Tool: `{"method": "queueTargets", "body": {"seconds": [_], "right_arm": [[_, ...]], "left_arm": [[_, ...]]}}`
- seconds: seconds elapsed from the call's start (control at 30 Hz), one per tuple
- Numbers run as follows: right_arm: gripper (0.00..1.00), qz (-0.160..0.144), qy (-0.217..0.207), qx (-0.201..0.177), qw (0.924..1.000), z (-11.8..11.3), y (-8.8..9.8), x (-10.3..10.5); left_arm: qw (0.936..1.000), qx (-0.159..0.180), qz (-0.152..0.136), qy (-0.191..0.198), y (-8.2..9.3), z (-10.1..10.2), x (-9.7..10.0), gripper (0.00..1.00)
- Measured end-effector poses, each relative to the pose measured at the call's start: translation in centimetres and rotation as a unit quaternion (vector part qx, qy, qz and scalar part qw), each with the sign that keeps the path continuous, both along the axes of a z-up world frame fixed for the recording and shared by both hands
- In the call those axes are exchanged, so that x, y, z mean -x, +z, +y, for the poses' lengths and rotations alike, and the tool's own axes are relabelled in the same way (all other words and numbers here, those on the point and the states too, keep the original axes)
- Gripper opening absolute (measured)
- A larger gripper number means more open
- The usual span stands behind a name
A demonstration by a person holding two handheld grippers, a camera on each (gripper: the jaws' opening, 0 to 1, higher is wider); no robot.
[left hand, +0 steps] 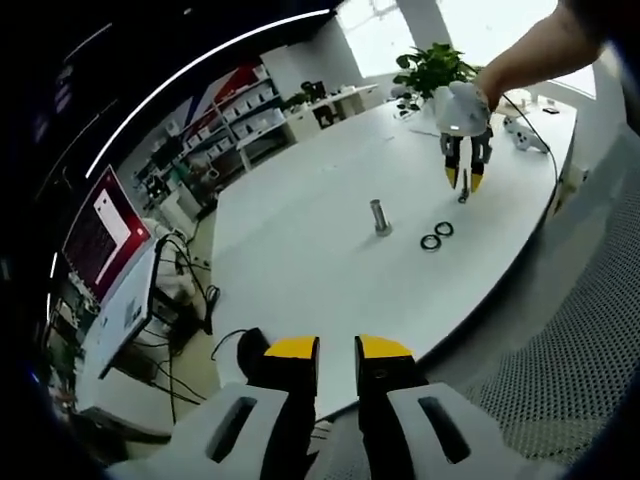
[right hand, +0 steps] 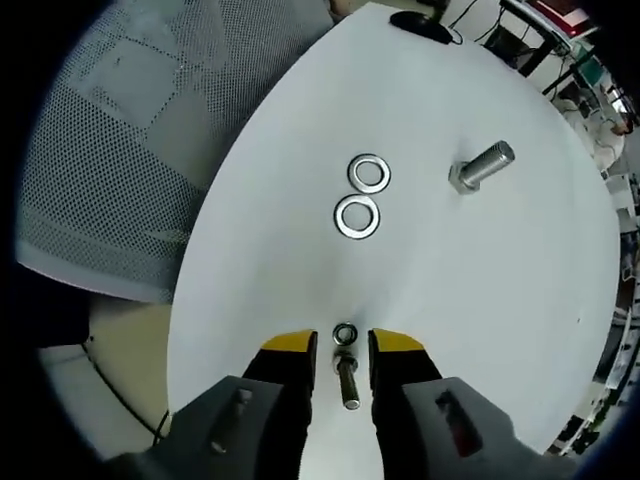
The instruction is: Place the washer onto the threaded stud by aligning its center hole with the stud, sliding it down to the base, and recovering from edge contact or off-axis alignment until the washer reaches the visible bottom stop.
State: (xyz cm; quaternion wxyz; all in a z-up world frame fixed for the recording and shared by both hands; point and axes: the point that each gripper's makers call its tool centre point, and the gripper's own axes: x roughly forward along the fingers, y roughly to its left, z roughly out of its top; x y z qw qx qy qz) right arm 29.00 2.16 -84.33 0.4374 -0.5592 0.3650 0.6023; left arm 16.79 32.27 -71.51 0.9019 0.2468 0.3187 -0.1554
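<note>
In the right gripper view my right gripper (right hand: 343, 350) stands with its jaws narrowly parted around a small bolt (right hand: 347, 375) at bottom centre, touching or not I cannot tell. 2 washers (right hand: 357, 216) lie mid-frame on the white table (right hand: 500, 290), with the threaded stud (right hand: 483, 166) at upper right. My left gripper (left hand: 337, 352) hangs at the table edge, jaws narrowly apart, holding nothing.

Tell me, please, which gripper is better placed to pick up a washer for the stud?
The right gripper, probably. It hangs over the table close to the two washers and the upright stud, with a small bolt between its jaws. The left gripper sits back at the table's near edge, jaws apart.
</note>
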Motion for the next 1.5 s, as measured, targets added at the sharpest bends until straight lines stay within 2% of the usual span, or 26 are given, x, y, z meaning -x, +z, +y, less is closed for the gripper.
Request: {"method": "queueTargets", "body": {"seconds": [0.27,0.73,0.87,1.2,1.5], "right_arm": [[0.22,0.002,-0.008,0.013,0.9999,-0.2,-0.7,-0.8],[0.22,0.004,0.0,0.032,0.9995,-0.7,-2.1,-0.5],[0.21,0.001,0.005,0.037,0.9993,-0.9,-2.4,-0.3],[0.18,-0.004,0.01,0.046,0.9989,-1.2,-2.9,-0.3],[0.15,0.0,-0.005,0.042,0.9991,-1.1,-2.8,-0.3]], "left_arm": [[0.9999,0.007,-0.01,0.005,0.3,0.2,-0.2,0.11],[0.9996,0.014,-0.023,0.01,0.7,0.2,-0.4,0.11],[0.9997,0.013,-0.019,0.009,0.6,0.2,-0.3,0.11],[0.9997,0.011,-0.019,0.011,0.6,0.3,-0.3,0.1],[0.9996,0.012,-0.022,0.012,0.7,0.2,-0.4,0.1]]}}
